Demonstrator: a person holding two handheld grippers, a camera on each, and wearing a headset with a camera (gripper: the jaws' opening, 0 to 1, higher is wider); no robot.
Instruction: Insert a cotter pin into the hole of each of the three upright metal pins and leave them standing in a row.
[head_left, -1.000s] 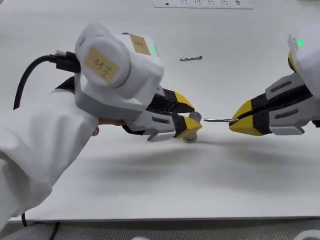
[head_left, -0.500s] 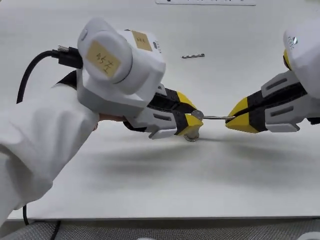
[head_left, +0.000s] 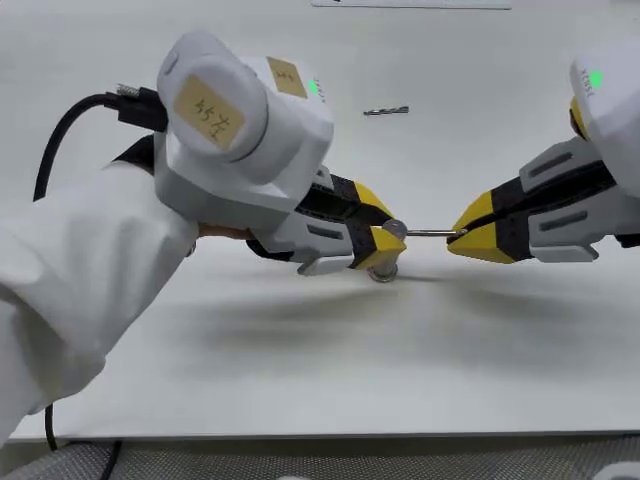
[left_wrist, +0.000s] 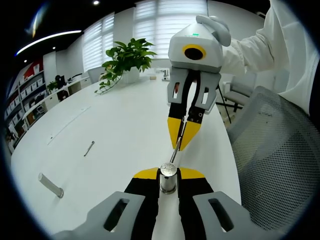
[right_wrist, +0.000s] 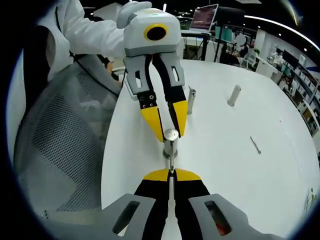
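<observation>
My left gripper (head_left: 384, 249) (left_wrist: 168, 174) is shut on a short metal pin (head_left: 392, 231) (left_wrist: 168, 178), which stands upright on the white table (head_left: 330, 340). From the right, my right gripper (head_left: 457, 236) (right_wrist: 171, 174) is shut on a thin cotter pin (head_left: 430, 233) (right_wrist: 171, 162) held level. The cotter pin's free tip meets the metal pin's head (right_wrist: 171, 135); whether it sits in the hole I cannot tell. In the left gripper view the cotter pin (left_wrist: 176, 144) slants down from the right gripper (left_wrist: 183, 131) to the pin's top.
A loose cotter pin (head_left: 385, 111) (left_wrist: 89, 148) (right_wrist: 255, 145) lies farther back on the table. Two more metal pins (right_wrist: 190, 100) (right_wrist: 233, 95) stand beyond the left gripper (right_wrist: 164, 125). The table's front edge (head_left: 320, 437) runs close to me. A potted plant (left_wrist: 125, 57) stands at the far end.
My right gripper has moved left with the cotter pin, closing the gap so its tip now reaches the metal pin's head. The left gripper has stayed almost still.
</observation>
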